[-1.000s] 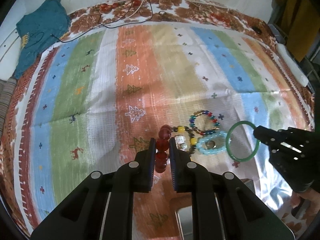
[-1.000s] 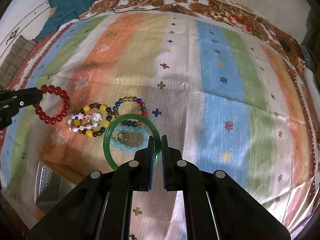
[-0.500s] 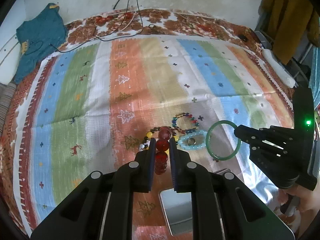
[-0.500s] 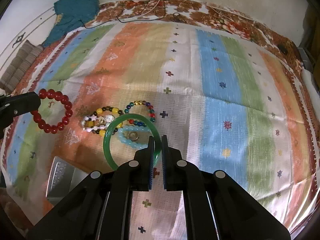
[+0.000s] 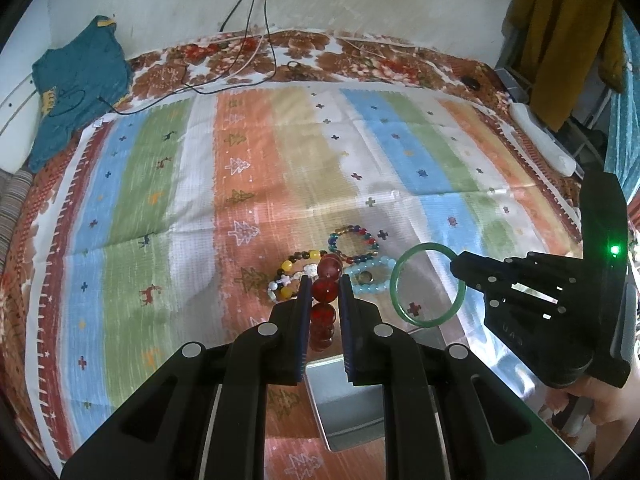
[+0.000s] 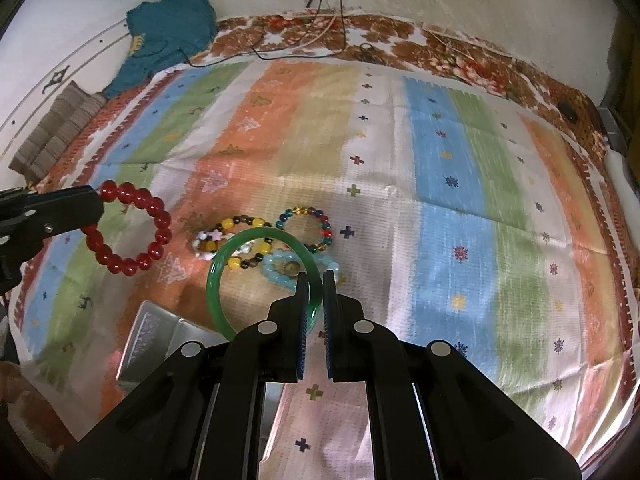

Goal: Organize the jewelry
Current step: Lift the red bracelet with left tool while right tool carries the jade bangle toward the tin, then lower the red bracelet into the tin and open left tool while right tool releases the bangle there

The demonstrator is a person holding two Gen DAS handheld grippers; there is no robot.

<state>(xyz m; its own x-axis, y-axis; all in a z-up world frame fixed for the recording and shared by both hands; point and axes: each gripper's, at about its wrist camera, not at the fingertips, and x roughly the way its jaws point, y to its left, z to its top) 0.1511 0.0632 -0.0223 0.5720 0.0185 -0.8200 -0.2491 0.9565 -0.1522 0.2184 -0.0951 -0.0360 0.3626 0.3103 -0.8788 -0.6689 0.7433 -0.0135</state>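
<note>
Home bedroom: striped bedspread (image 5: 280, 168), hanging clothes (image 5: 568, 40).

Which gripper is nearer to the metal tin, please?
Left. The left gripper hangs right above the metal tin; the right gripper sits off to its right.

Three beaded bracelets (image 6: 308, 229) clustered on the bed (image 6: 460, 208) near its middle, touching or overlapping one another. Just before them, nearer the cameras, an open tin (image 5: 348, 400) lying on the cloth. Above the tin's left side a bead bracelet (image 6: 130, 229) clamped in the left gripper (image 5: 324, 286), and to its right, raised over the cluster's near edge, a bangle (image 5: 428, 284) pinched in the right gripper (image 6: 315, 280); far behind, at the bed's left corner, a garment (image 5: 76, 88).
</note>
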